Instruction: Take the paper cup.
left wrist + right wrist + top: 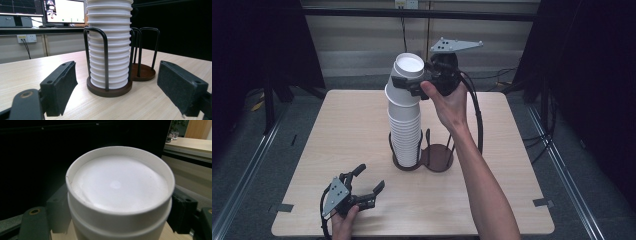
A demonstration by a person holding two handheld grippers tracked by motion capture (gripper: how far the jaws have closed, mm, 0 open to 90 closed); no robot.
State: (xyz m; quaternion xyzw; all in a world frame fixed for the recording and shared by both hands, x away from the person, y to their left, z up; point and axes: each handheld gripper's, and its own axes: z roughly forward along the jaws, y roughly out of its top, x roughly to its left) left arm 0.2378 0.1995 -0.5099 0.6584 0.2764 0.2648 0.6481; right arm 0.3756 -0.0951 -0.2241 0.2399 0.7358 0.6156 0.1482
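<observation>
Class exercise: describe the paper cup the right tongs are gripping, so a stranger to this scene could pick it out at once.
Find the dark two-ring wire holder on the wooden table; its left ring carries a tall stack of white upturned cups. The cup is the topmost, tilted off the column, with the right tongs shut on its sides.

from my seat the high view looks dim, its edges sunk in black, with soft light on the table (337, 150). the white cup (120, 185) glares, nearly featureless. the monitors (63, 11) bloom, slightly soft.
</observation>
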